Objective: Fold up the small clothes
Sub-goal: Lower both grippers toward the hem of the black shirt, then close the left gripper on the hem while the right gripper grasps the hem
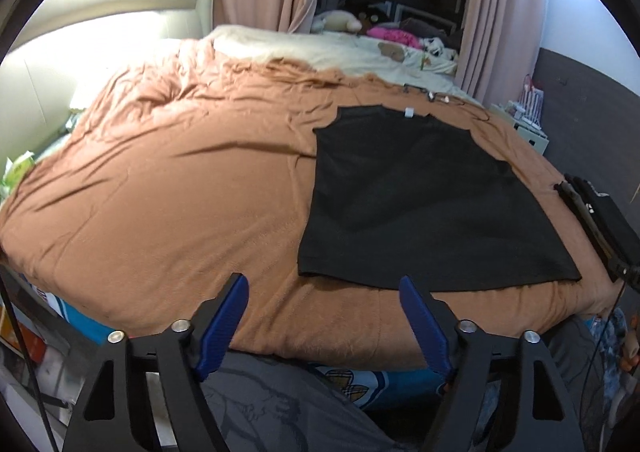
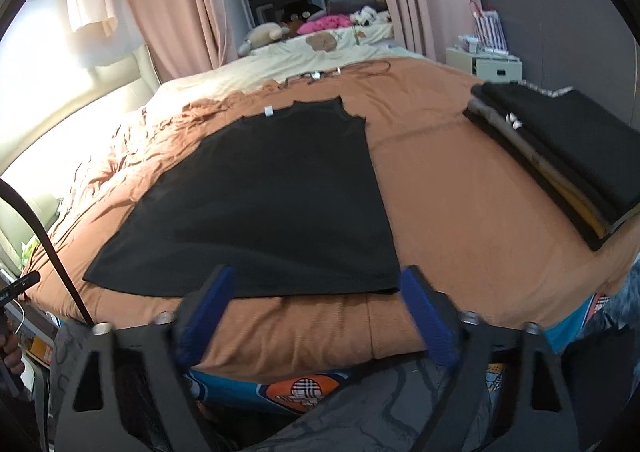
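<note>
A black shirt (image 1: 416, 196) lies flat on the orange bedspread (image 1: 168, 188), sleeves folded in, with a white neck label (image 1: 409, 112) at its far end. The left wrist view has it ahead and to the right. My left gripper (image 1: 324, 282) hangs open near the bed's front edge, just short of the hem, holding nothing. The right wrist view shows the same shirt (image 2: 264, 196) straight ahead, label (image 2: 268, 111) far away. My right gripper (image 2: 318, 274) is open over the hem's right part, its blue fingertips (image 2: 412, 276) beside the right hem corner.
A stack of folded dark clothes (image 2: 560, 156) sits on the bedspread (image 2: 448, 188) at the right; it shows at the right edge as the stack (image 1: 600, 220). Hangers (image 2: 320, 74) lie beyond the shirt. Soft toys, curtains and a nightstand (image 2: 486, 66) stand at the back.
</note>
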Available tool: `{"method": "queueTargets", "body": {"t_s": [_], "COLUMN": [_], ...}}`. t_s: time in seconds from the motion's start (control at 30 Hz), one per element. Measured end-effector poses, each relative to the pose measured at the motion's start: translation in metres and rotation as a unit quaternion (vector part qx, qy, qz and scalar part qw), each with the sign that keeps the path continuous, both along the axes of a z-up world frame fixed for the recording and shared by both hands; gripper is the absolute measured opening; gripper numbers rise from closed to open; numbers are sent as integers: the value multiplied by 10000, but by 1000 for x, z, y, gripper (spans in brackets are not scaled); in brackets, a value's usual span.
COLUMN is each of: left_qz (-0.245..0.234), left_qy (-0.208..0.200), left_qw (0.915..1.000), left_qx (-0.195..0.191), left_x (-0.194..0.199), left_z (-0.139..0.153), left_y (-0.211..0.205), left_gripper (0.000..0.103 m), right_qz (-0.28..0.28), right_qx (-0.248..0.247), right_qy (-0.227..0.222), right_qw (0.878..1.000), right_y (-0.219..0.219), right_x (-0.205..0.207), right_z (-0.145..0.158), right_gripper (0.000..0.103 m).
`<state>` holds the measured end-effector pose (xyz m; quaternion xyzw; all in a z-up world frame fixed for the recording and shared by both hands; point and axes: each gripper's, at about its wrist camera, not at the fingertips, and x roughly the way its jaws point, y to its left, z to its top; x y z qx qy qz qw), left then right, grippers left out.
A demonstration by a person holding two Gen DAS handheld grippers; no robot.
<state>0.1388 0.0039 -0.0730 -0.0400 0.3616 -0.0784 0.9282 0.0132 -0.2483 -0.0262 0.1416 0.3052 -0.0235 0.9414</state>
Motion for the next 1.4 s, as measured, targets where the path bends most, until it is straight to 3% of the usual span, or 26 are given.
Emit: {"method": "queueTargets", "body": {"t_s": [0.07, 0.17, 0.37, 0.63, 1.0, 1.1, 1.2, 1.27, 1.4], "left_qz": [35, 91, 182, 228, 163, 165, 143, 168, 233], "left_qy": [168, 372, 689, 988, 1199, 1208, 1215, 1167, 940], "left_qw": [9999, 9992, 9974, 9948, 9926, 9925, 9924, 9930, 9953], "left_qx": [-21, -66, -80, -125, -125, -70, -99, -33, -75], "left_x": [14, 31, 56, 77, 93, 94, 94, 96, 90], "left_z": [-9, -21, -43, -62, -75, -77, -75, -70, -53], "left_y": [1, 3, 5, 9, 1, -1, -3, -6, -2], "left_gripper": [64, 56, 53, 45, 36, 34, 16, 8, 6], "right_qz": [1, -4, -147, -543, -450, -431, -459, -480, -429], "right_qx": [37, 59, 117, 325, 646, 576, 528, 579, 598], "right_qy": [69, 114, 322, 619, 690, 691, 721, 680, 428], "right_qw": [10000, 9999, 9993, 9961, 9945, 9950, 9949, 9948, 9964], "right_y": [-6, -12, -26, -35, -37, -38, -38, -38, -39], "right_x": [9, 17, 35, 51, 60, 69, 69, 69, 56], "right_z": [-2, -3, -8, -14, -32, -34, -33, -31, -19], "right_gripper": [68, 62, 48, 48, 41, 32, 11, 3, 2]}}
